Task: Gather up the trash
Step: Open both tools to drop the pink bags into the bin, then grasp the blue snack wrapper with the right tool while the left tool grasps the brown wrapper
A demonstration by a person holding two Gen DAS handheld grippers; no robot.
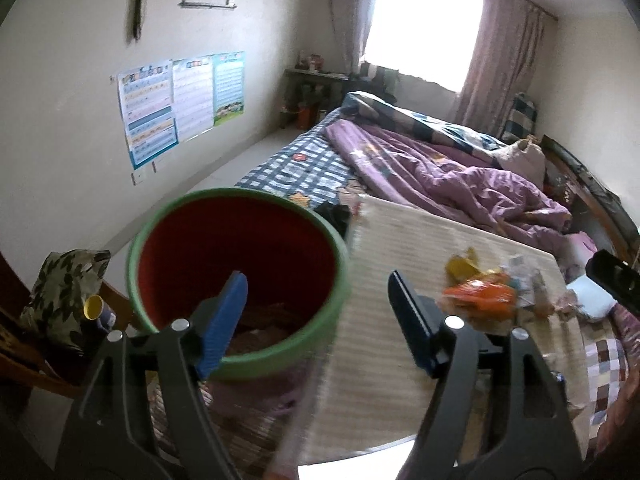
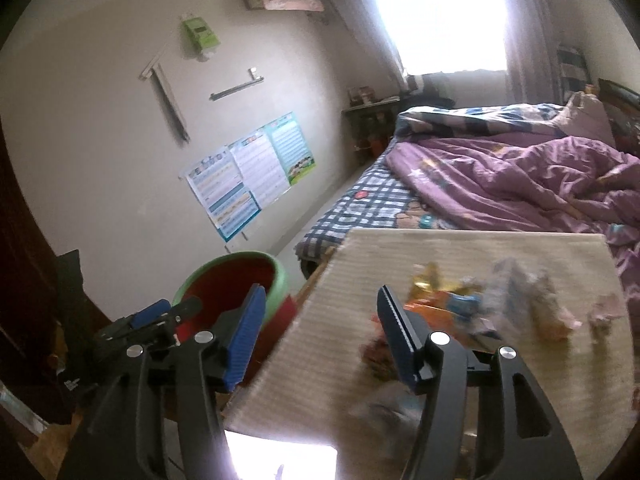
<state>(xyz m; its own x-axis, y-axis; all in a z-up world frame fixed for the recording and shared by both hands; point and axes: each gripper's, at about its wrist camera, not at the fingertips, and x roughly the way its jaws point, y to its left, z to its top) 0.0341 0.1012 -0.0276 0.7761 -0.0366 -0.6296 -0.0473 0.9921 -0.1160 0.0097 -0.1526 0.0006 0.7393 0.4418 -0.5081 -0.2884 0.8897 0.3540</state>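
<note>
Hovering over the rim of the bin (image 1: 240, 268), the left hand-held gripper (image 1: 316, 300) has its blue pads spread apart with nothing between them, one pad over the red inside of the bin, the other over the edge of the pale ribbed surface (image 1: 400, 248). That bin, green on the rim and red within, stands just beside the surface at its left side, and some brownish stuff lies in its bottom, too blurred to name. Over to the right hand-held gripper (image 2: 322, 312): jaws apart as well, empty, poised above the near left part of the surface, with the bin off to its left. And the trash (image 2: 480, 300)? It sits in a loose heap on the surface, ahead and to the right of both grippers: an orange wrapper (image 1: 480, 296), a yellow-gold wrapper (image 1: 460, 266), pale crumpled bits beside them, all smeared by motion blur. Neither gripper touches the heap. Behind the surface, a bed (image 1: 320, 160) with a checked sheet and a rumpled purple quilt (image 1: 460, 176) stretches toward the bright window (image 1: 424, 20), and posters (image 1: 180, 100) hang on the left wall.
</note>
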